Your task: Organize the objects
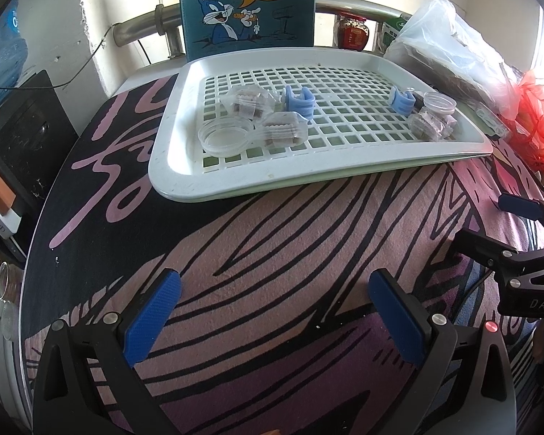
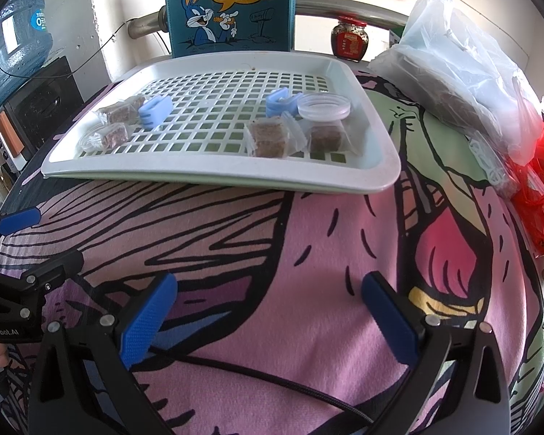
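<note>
Both grippers hover low over the pink cloth [image 2: 272, 224], empty. The left gripper [image 1: 272, 311] stands wide, and the right gripper [image 2: 268, 311] stands wide too. Beyond them, in the upper middle of each view, the white tray [image 1: 185, 177] holds wrapped brown cakes [image 2: 266, 139], two blue clips [image 1: 297, 103] and clear round lids [image 2: 323, 107], scattered across its grid.
</note>
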The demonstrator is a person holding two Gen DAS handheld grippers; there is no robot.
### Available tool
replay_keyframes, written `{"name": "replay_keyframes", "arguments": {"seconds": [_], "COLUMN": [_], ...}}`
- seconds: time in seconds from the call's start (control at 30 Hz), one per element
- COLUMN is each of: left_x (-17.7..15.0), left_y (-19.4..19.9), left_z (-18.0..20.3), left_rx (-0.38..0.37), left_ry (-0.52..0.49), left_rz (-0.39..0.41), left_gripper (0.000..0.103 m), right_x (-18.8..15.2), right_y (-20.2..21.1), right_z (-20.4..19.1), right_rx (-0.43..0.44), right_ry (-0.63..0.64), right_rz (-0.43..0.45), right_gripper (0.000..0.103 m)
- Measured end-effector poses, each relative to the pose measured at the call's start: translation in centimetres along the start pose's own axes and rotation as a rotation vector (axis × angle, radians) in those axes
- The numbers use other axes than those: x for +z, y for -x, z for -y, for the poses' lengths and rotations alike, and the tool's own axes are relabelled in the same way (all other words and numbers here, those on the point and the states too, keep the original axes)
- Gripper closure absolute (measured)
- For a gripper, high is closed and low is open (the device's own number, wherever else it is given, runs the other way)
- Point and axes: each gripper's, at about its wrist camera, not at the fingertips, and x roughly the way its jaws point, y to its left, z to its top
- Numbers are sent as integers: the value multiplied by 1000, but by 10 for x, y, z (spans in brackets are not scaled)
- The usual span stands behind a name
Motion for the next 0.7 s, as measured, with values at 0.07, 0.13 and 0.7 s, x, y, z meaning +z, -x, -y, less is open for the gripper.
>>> {"name": "replay_keyframes", "arguments": {"seconds": [0.07, 0.13, 0.7], "left_x": [0, -1, -1], "left_y": [0, 0, 0], "left_z": [-1, -1, -1], "left_rx": [0, 0, -1], "left_ry": [1, 0, 0], "left_rz": [0, 0, 1], "left_gripper": [0, 0, 0], "right_x": [-1, -1, -1], "right_y": [1, 1, 1], "right_z": [0, 0, 0], "right_rx": [-1, 0, 0], "right_ry": [0, -1, 0], "right_rz": [0, 0, 0], "right_gripper": [0, 0, 0]}}
